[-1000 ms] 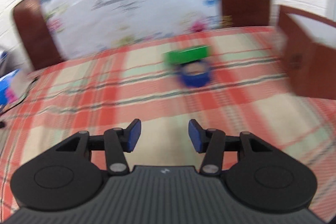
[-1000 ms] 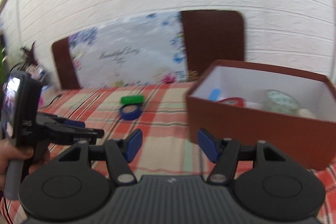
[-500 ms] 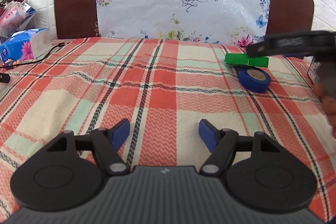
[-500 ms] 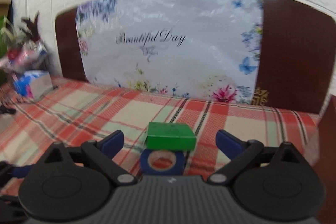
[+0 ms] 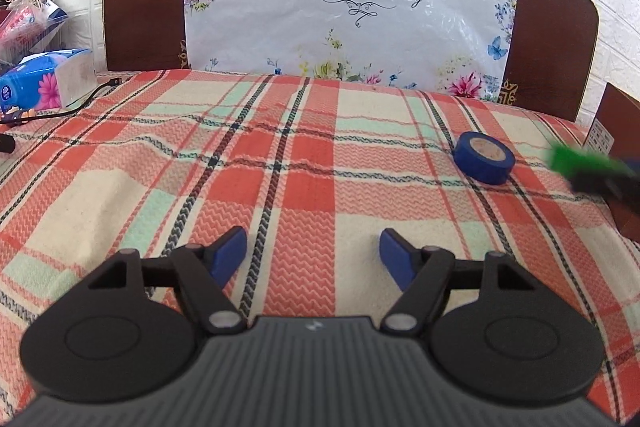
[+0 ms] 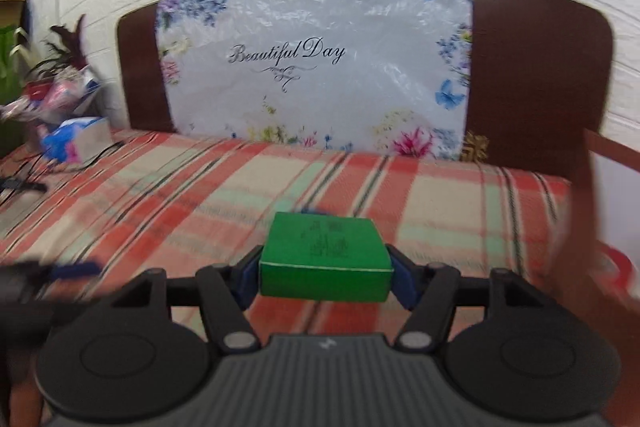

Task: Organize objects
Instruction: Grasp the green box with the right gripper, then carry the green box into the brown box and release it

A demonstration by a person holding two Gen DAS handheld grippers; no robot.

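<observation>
The left gripper hangs wide open and empty over the plaid cloth; the blue tape roll lies far right of it; the right gripper clamps the green box (lifted), brown box to its right

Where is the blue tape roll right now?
The blue tape roll lies flat on the plaid cloth, on the right in the left wrist view, just left of the green box gripped by the right gripper.
</observation>
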